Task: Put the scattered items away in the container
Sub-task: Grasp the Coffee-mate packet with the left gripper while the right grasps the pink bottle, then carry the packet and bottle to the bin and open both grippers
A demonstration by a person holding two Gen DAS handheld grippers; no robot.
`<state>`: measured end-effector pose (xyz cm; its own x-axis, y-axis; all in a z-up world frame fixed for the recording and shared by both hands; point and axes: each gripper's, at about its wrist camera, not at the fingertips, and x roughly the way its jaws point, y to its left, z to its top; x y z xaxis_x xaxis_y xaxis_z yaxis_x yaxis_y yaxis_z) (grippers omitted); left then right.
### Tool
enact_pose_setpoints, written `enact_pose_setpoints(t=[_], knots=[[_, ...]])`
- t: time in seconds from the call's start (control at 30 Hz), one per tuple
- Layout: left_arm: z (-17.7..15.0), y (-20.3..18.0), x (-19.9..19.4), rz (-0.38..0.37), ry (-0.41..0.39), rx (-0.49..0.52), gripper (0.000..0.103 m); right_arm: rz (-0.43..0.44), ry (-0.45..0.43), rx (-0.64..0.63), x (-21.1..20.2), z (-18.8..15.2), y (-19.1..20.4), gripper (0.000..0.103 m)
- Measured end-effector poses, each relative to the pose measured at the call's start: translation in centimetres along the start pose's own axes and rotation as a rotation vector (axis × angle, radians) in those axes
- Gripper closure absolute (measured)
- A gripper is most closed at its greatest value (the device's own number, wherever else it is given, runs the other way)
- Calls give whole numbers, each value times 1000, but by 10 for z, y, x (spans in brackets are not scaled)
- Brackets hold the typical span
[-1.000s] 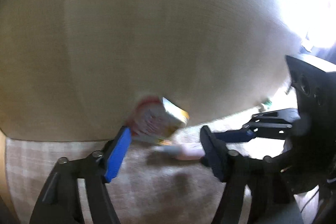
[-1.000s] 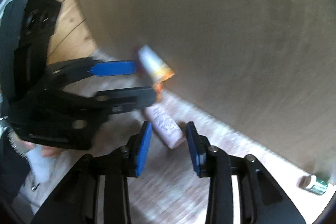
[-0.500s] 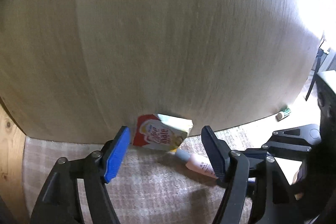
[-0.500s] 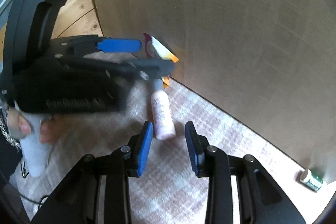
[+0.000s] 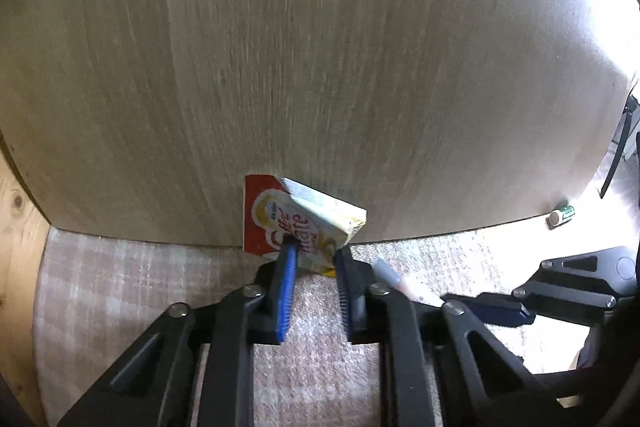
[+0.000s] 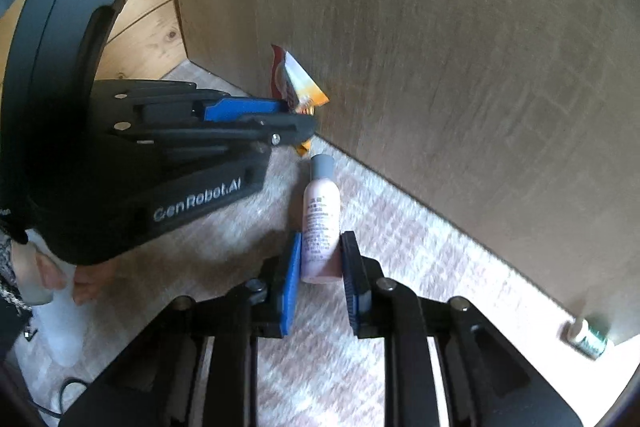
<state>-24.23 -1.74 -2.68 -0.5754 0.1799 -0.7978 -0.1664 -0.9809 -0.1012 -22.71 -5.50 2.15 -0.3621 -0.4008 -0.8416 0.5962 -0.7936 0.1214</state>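
A red, white and yellow creamer packet [image 5: 298, 223] leans against a tall wooden panel [image 5: 320, 67] on the carpet. My left gripper [image 5: 314, 253] is shut on its lower edge; it also shows in the right wrist view [image 6: 298, 109], with the packet [image 6: 294, 77] in its jaws. A pale pink bottle [image 6: 320, 223] with a grey cap lies on the carpet. My right gripper [image 6: 320, 255] has closed around its lower body, pads touching both sides. The bottle's cap end [image 5: 390, 273] shows in the left wrist view beside the right gripper's fingers [image 5: 492, 309].
A small white and green bottle [image 6: 588, 339] lies on its side against the panel's foot at the right, also in the left wrist view [image 5: 562, 215]. A wooden board wall [image 6: 148, 39] stands at the left. The checked carpet [image 6: 400, 267] covers the floor.
My left gripper moved forward and shut on the creamer packet. My right gripper moved forward over the pink bottle and closed on it.
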Motion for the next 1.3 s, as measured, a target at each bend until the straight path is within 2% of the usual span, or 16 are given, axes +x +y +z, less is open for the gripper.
enact_pose_setpoints(t=[0.03, 0.1, 0.17, 0.27, 0.4, 0.53, 0.6, 0.67, 0.8, 0.83, 0.9, 0.93, 1.0, 1.13, 1.2, 1.3], knots=[[-1, -3, -2, -5, -3, -10, 97, 3, 0, 6, -2, -2, -1, 84], [0, 22, -24, -1, -8, -24, 98, -3, -7, 33, -12, -8, -5, 84], [-4, 22, -33, 7, -10, -27, 98, -4, -16, 60, -24, -14, -9, 84], [-10, 11, -45, -15, -18, -55, 98, -9, -46, 98, -49, -26, -16, 84], [-19, 3, -85, -38, -46, -71, 98, -35, -82, 160, -88, -49, -27, 84], [-29, -36, -126, -82, -84, -36, 98, -60, -135, 246, -132, -64, -34, 84], [-33, -59, -147, -118, -99, -10, 98, -89, -167, 302, -168, -87, -46, 84], [-31, -65, -166, -170, -113, 17, 98, -116, -191, 356, -204, -116, -57, 84], [-36, -127, -193, -262, -112, 100, 98, -197, -222, 460, -267, -176, -78, 84], [-45, -114, -218, -287, -111, 117, 98, -215, -229, 492, -281, -193, -84, 84], [-61, -131, -242, -341, -101, 163, 98, -254, -241, 549, -313, -227, -97, 84], [-48, -138, -246, -369, -93, 183, 98, -275, -246, 571, -330, -245, -104, 84], [-58, -206, -228, -422, -69, 235, 98, -328, -255, 628, -362, -285, -115, 84], [-75, -286, -231, -536, 6, 317, 98, -413, -269, 742, -411, -352, -131, 84], [-92, -298, -259, -577, 38, 347, 98, -458, -276, 798, -436, -386, -138, 84], [-116, -344, -267, -639, 84, 404, 98, -513, -275, 866, -458, -428, -143, 84]])
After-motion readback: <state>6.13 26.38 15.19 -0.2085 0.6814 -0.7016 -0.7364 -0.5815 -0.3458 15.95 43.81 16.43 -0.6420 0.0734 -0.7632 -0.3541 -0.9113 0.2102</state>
